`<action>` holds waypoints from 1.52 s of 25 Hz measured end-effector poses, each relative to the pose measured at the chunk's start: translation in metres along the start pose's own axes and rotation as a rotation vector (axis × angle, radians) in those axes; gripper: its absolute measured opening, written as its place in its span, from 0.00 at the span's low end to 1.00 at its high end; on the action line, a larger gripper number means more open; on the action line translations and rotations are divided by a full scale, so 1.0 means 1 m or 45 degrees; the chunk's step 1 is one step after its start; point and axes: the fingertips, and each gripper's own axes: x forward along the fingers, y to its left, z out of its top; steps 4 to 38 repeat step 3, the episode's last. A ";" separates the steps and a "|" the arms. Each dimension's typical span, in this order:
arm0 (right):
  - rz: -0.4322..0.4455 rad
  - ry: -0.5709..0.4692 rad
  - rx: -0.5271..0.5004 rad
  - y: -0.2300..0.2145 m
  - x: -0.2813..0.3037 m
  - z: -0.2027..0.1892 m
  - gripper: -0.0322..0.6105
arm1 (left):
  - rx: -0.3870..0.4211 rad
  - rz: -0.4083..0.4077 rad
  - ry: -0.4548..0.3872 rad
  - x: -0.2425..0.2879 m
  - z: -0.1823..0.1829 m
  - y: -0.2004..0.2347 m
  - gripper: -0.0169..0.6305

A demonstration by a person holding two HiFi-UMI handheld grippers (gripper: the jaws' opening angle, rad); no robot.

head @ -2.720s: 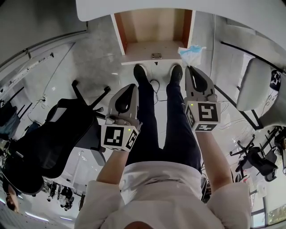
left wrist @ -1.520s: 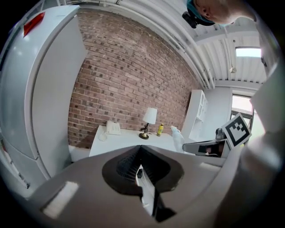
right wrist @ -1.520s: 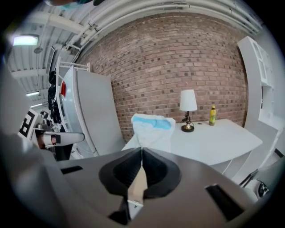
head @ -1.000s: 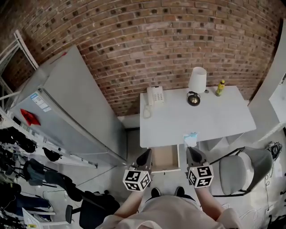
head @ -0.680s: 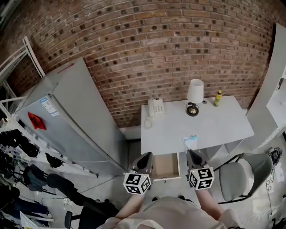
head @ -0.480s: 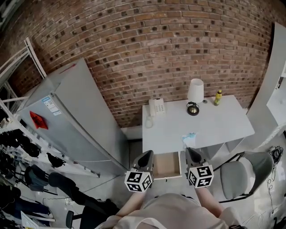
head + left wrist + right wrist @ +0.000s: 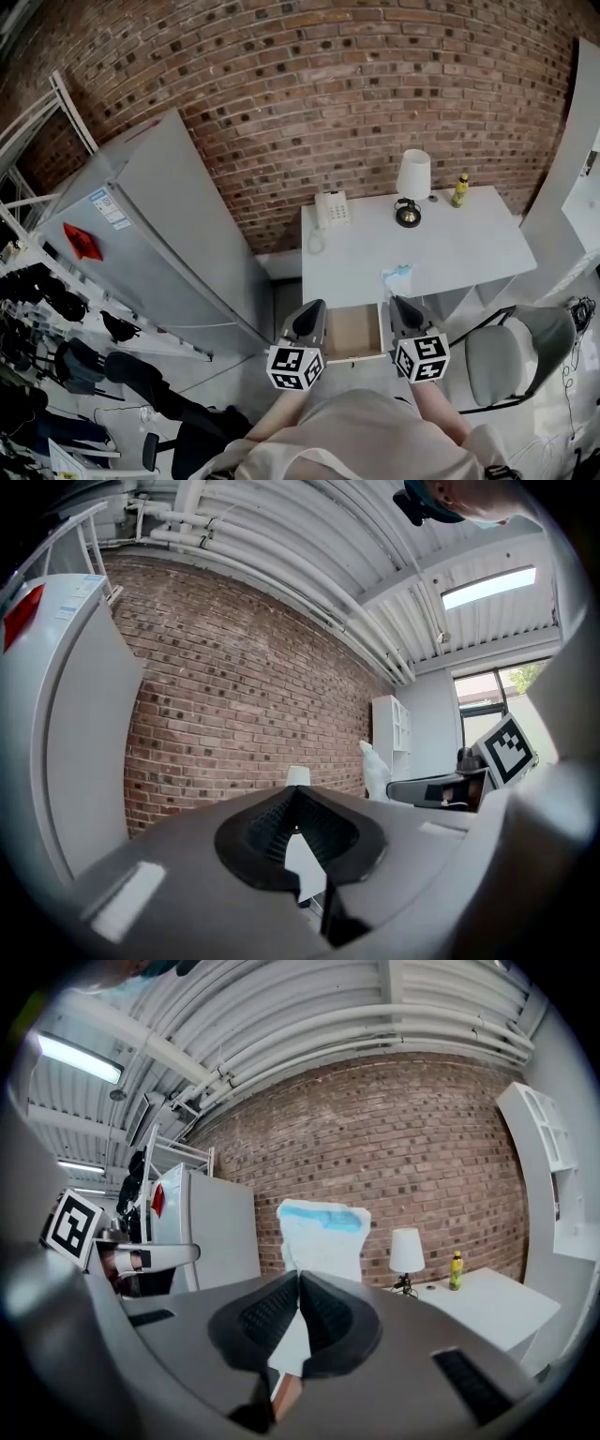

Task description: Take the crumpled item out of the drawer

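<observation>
Two jaws of my right hand-held gripper point(image 7: 300, 1277) are clamped on the crumpled item point(image 7: 320, 1235), a white-and-blue wad standing up just past the tips. My left hand-held gripper point(image 7: 294, 791) has its jaws together on nothing. The open drawer point(image 7: 352, 330) lies between the two, under the table point(image 7: 450, 253) edge.

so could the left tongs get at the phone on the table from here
Probably yes: the left tongs are shut and empty, and the phone sits on their side of the table with only bare tabletop before it. They must open first.
</observation>
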 end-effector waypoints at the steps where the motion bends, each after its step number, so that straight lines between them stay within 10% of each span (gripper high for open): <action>1: -0.001 -0.001 0.001 0.001 0.000 0.000 0.07 | 0.003 -0.001 0.002 0.000 0.000 0.000 0.04; 38: -0.001 -0.002 0.003 0.003 0.000 0.000 0.07 | 0.007 -0.004 0.001 -0.001 0.000 0.000 0.04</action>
